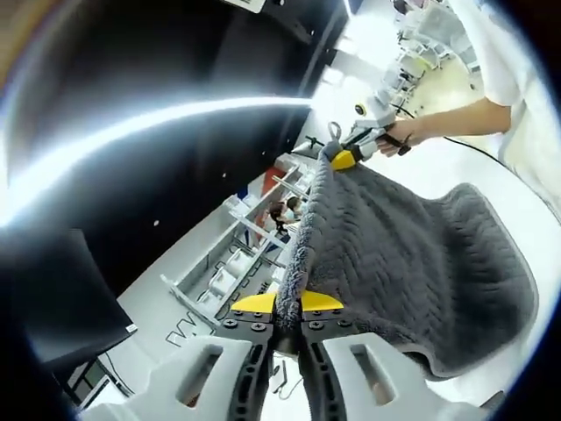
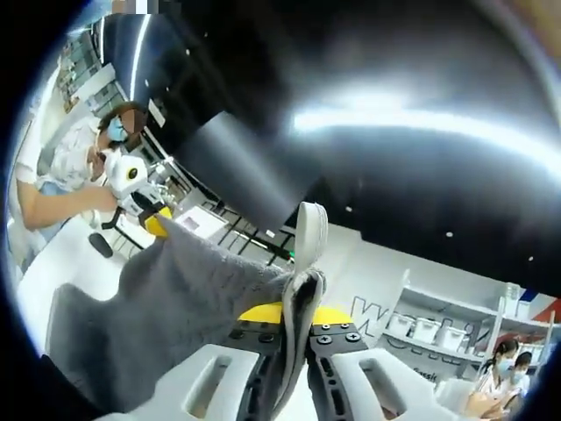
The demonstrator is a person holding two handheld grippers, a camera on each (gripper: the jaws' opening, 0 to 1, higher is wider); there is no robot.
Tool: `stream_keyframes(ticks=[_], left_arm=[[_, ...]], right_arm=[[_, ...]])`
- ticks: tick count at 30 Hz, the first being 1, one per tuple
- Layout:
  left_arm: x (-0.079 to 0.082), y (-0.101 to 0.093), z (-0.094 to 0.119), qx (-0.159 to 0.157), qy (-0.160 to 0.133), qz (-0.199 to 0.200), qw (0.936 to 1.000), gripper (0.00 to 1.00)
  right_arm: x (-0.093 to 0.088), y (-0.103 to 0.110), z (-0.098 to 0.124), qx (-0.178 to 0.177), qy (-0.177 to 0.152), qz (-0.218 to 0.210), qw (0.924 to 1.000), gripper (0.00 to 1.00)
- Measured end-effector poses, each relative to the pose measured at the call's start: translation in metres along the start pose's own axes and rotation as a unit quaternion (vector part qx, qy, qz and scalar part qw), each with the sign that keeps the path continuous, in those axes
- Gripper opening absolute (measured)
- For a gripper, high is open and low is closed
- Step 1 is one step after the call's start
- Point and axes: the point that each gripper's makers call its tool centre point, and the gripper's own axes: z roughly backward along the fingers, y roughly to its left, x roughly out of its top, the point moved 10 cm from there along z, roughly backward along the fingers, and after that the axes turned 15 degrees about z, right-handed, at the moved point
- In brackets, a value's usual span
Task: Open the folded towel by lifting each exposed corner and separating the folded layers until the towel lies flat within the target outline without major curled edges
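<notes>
In the left gripper view, the left tool (image 1: 287, 317) sits nearest, at 6 o'clock, its yellow-tipped jaws pinched tight on the edge of the grey towel (image 1: 412, 263). From there the towel's top edge runs taut up toward 1 o'clock, where the right tool (image 1: 344, 159) bites the far corner, a person's hand (image 1: 405, 133) wrapped round its grip. The rest of the cloth hangs down and drapes out to 3 o'clock over the white desk (image 1: 443, 171) — lifted, not lying flat.

In the right gripper view, the right tool (image 2: 294, 316) is closed on a bunched corner, a pale hem sticking up past the jaws. The towel (image 2: 175, 289) sags away toward 9 o'clock, where the left tool (image 2: 158, 221) holds the other corner. Beyond — shelving (image 2: 429, 329) with white bins at 4 o'clock.
</notes>
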Motion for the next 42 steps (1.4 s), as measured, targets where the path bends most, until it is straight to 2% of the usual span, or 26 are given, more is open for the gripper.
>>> stream_keyframes(ticks=[5, 9, 11, 18, 22, 27, 31, 36, 38, 42], left_arm=[[-0.004, -0.001, -0.003, -0.006, 0.0, 0.002, 1.0, 0.06], [-0.007, -0.002, -0.005, -0.012, 0.007, -0.005, 0.9999, 0.06], [-0.007, -0.005, -0.005, -0.026, 0.008, -0.006, 0.9996, 0.06], [-0.011, -0.006, -0.007, -0.028, 0.016, -0.006, 0.9995, 0.07], [-0.013, -0.009, -0.007, -0.039, 0.03, -0.025, 0.9985, 0.07], [-0.014, -0.009, -0.008, -0.038, 0.033, -0.019, 0.9986, 0.07], [-0.02, -0.012, -0.012, -0.047, 0.048, -0.024, 0.9974, 0.07], [-0.024, -0.016, -0.015, -0.055, 0.065, -0.035, 0.9958, 0.07], [-0.026, -0.017, -0.016, -0.058, 0.07, -0.036, 0.9952, 0.07], [-0.029, -0.019, -0.017, -0.066, 0.075, -0.035, 0.9944, 0.07]], right_arm=[[-0.004, -0.001, 0.0, -0.006, 0.002, -0.018, 0.9998, 0.01], [-0.008, 0.001, 0.0, -0.002, 0.005, -0.01, 0.9999, 0.01], [-0.011, 0.001, -0.001, -0.001, 0.011, -0.007, 0.9999, 0.01], [-0.017, 0.003, -0.002, 0.008, 0.019, -0.018, 0.9996, 0.01], [-0.015, 0.005, -0.003, 0.015, 0.029, -0.004, 0.9995, 0.01], [-0.019, 0.006, -0.001, 0.021, 0.027, 0.017, 0.9993, 0.05], [-0.027, 0.006, -0.001, 0.026, 0.041, -0.003, 0.9988, 0.07], [-0.032, 0.01, -0.002, 0.039, 0.045, 0.01, 0.9981, 0.04], [-0.035, 0.012, -0.002, 0.041, 0.048, -0.007, 0.998, 0.04], [-0.041, 0.014, -0.002, 0.045, 0.053, -0.016, 0.9975, 0.04]])
